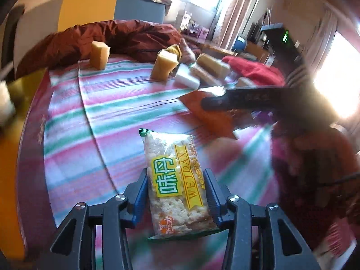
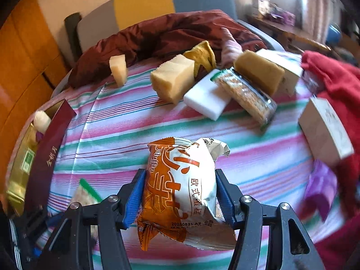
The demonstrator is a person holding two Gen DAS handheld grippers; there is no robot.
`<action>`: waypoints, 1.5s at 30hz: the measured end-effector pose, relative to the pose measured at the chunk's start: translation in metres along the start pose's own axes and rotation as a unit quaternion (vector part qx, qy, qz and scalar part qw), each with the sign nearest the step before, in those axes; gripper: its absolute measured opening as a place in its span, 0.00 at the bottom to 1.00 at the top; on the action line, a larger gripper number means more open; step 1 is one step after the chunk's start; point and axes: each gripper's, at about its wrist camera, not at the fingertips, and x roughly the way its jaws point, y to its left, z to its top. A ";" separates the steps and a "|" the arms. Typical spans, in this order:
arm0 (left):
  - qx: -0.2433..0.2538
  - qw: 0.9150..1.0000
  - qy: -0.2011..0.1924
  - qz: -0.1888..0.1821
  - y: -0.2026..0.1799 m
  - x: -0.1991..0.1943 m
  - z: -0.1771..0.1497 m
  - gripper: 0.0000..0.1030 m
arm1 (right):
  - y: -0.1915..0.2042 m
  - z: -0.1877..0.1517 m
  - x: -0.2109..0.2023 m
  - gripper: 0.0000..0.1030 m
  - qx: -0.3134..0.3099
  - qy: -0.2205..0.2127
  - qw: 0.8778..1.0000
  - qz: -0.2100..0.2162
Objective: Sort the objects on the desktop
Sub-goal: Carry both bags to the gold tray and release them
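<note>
My left gripper is shut on a clear cracker packet with a yellow-green label, held above the striped cloth. My right gripper is shut on an orange-and-white muffin packet, also above the cloth. In the left wrist view the right gripper's dark body and its orange packet show blurred at the right. In the right wrist view the left gripper's cracker packet shows at the lower left.
Yellow sponges, a white block and another cracker packet lie at the far side. A maroon box stands left, a cardboard box and red cloth right, a brown jacket behind.
</note>
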 end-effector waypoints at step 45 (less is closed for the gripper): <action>-0.185 0.959 0.048 0.210 0.273 -0.110 0.017 0.47 | 0.323 0.046 0.076 0.59 -0.084 0.072 0.986 0.126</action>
